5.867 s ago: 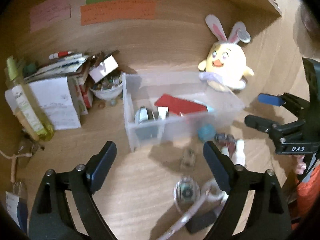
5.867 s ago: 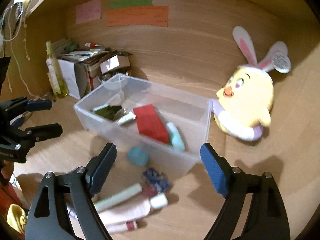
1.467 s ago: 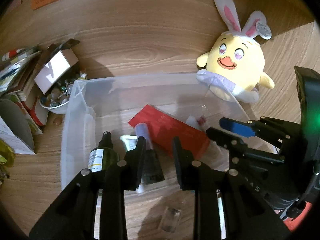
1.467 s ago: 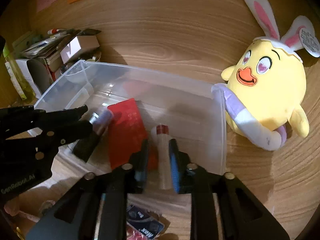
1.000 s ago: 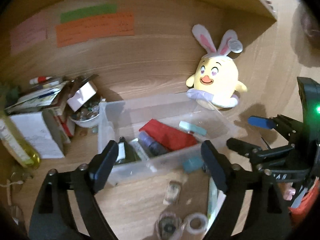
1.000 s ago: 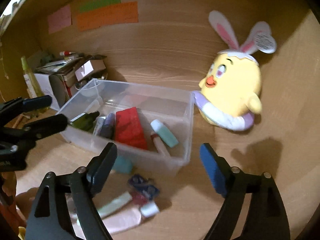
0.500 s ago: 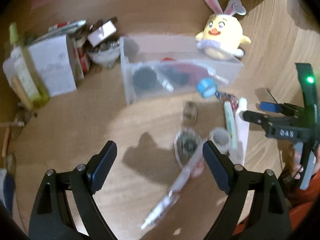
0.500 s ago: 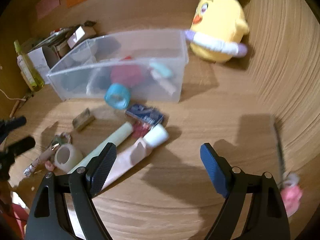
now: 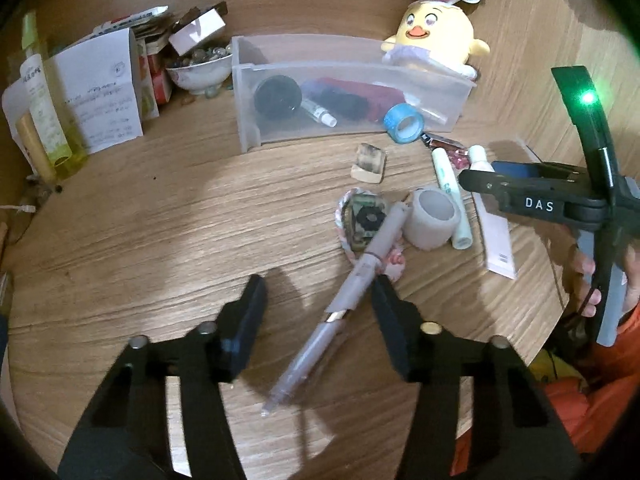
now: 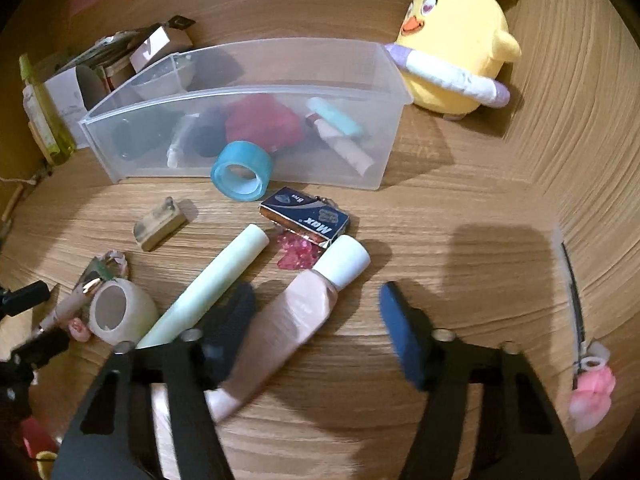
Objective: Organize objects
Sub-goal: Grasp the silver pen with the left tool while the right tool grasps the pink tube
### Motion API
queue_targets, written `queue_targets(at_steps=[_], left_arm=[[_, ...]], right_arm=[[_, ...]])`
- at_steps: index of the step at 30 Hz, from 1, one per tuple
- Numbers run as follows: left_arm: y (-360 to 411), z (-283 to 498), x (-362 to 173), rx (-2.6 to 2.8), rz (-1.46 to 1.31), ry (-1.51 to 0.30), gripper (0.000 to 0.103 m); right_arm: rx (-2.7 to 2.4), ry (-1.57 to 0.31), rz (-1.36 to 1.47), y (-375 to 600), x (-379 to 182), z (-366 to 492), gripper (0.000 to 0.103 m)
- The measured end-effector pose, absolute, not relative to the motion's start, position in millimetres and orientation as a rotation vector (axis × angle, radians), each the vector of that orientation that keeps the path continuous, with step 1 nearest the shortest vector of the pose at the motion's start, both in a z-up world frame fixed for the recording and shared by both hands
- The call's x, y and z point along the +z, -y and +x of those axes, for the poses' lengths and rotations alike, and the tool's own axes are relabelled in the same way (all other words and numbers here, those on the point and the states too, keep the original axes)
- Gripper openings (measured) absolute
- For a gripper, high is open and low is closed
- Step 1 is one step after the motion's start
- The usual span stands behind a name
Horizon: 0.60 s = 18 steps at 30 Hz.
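Note:
A clear plastic bin (image 9: pixel 248 92) (image 10: pixel 384 68) holds a red box, bottles and tubes. Loose items lie in front of it: a blue tape roll (image 10: pixel 241 171), a white tape roll (image 9: pixel 432 218), a pale green tube (image 10: pixel 208 286), a pink tube (image 10: pixel 292 316), a blue staple box (image 10: pixel 304 218) and a grey pen (image 9: pixel 344 294). My left gripper (image 9: pixel 318 310) is open, its fingers either side of the pen, just above it. My right gripper (image 10: pixel 316 320) is open, low over the pink tube.
A yellow bunny plush (image 10: pixel 452 40) sits right of the bin. Boxes, papers, a bowl of marbles (image 9: pixel 196 66) and an oil bottle (image 9: pixel 40 96) crowd the left. A small block (image 9: pixel 368 162), a patterned pouch (image 9: pixel 362 220) and a pink hair tie (image 10: pixel 592 388) lie on the wooden desk.
Both grippers pulled back from the bin after releasing items there and dropped low over the desk. The left one came down around the pen, the right one over the pink tube.

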<state>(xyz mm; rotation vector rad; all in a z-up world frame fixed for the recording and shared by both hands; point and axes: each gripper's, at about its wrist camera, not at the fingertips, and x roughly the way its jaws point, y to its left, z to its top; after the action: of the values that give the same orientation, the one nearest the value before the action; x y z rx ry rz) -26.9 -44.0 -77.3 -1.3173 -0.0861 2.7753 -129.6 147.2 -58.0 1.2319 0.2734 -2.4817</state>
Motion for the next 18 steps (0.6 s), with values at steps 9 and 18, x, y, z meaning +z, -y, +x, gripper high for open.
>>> queue_targets(at_steps=[9,18], left_arm=[[41,-24,-77,2.802,-1.275,0.056,0.01],[51,-23,-55,2.87,-1.185,0.146,0.01]], right_arm=[[-2.485,-0.282,1.209,-164,-57,-125,0.024],[-2.541,-0.23,1.158,-186,-43,-117,0.016]])
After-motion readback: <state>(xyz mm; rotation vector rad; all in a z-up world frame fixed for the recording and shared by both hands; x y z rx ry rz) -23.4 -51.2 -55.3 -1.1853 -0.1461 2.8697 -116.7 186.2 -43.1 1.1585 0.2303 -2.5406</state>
